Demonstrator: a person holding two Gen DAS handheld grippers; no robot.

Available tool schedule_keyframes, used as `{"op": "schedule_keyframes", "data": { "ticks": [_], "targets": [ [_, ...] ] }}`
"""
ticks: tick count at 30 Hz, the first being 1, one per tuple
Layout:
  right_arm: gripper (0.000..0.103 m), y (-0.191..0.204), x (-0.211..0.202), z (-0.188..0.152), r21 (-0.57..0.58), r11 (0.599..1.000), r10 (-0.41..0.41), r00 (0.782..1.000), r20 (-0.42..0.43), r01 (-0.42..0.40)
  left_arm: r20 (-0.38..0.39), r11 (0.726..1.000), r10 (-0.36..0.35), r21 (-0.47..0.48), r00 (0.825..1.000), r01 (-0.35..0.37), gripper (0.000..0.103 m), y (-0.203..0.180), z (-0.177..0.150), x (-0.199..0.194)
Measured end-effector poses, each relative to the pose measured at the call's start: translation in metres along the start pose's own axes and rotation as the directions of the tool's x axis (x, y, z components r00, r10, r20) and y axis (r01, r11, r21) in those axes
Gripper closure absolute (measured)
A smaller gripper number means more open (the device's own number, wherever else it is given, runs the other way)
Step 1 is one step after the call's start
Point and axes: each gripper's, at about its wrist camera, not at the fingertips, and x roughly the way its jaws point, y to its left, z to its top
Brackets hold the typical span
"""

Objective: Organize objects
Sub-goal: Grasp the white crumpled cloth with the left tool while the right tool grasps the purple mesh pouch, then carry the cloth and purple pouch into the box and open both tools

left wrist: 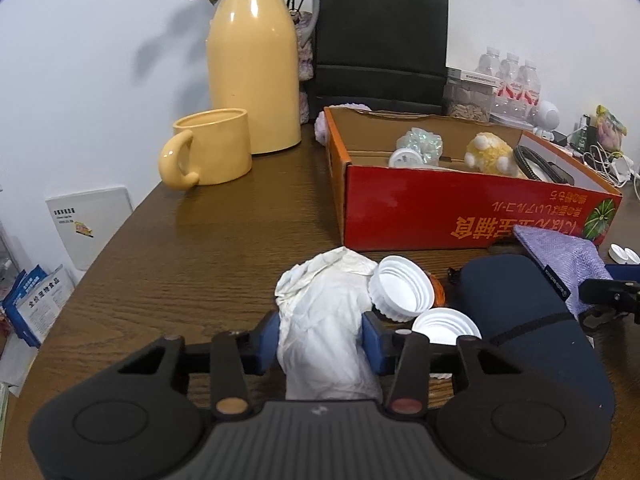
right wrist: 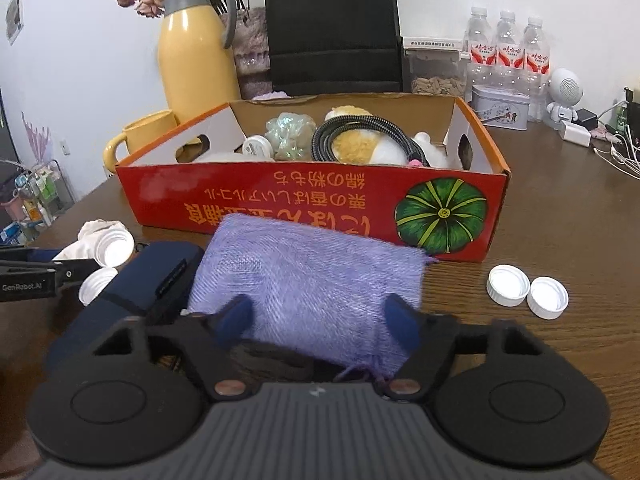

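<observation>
A: Which step is being worked?

B: Two pick-ups are being made at once, it is judged. A crumpled white cloth [left wrist: 324, 320] is being pinched by the left gripper [left wrist: 322, 340], the blue pads pressed into both its sides. The cloth is lying on the table [left wrist: 180, 264], just short of the red box [left wrist: 460, 216], with two white caps [left wrist: 402, 290] touching it at 3 o'clock.

A: And the other hand?

B: A purple pouch [right wrist: 308, 288] is being straddled by the right gripper [right wrist: 318, 320]. Its pads are being held at the pouch's edges; whether they are pressing yet cannot be told. The pouch is resting on a navy case [right wrist: 148, 280], right in front of the box.

A: What is called for next?

B: Both things are probably to be lifted clear and carried toward 12 o'clock, over the near wall of the box, then dropped among the toys. The caps beside the cloth could be dragged along.
</observation>
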Motion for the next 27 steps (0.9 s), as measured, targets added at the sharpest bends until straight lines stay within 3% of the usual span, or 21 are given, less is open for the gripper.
{"op": "schedule_keyframes", "data": {
  "ticks": [7,12,27],
  "targets": [
    [0.092,0.002,-0.015,-0.001,-0.007,1.0,0.028,0.998,0.054,-0.027,0.068,1.0,0.029,-0.001,0.997,-0.029,0.064,0.0,-0.002,-0.021],
    [0.098,-0.001,-0.03,0.001,0.005,0.999,0.044,0.993,0.106,-0.044,0.097,0.999,0.034,-0.005,0.995,-0.034,0.065,-0.003,0.003,-0.032],
    [0.098,0.009,-0.062,0.034,-0.065,0.998,0.037,0.973,0.227,-0.023,0.207,0.999,-0.032,0.028,0.978,0.027,0.064,-0.049,0.053,-0.054]
  ]
}}
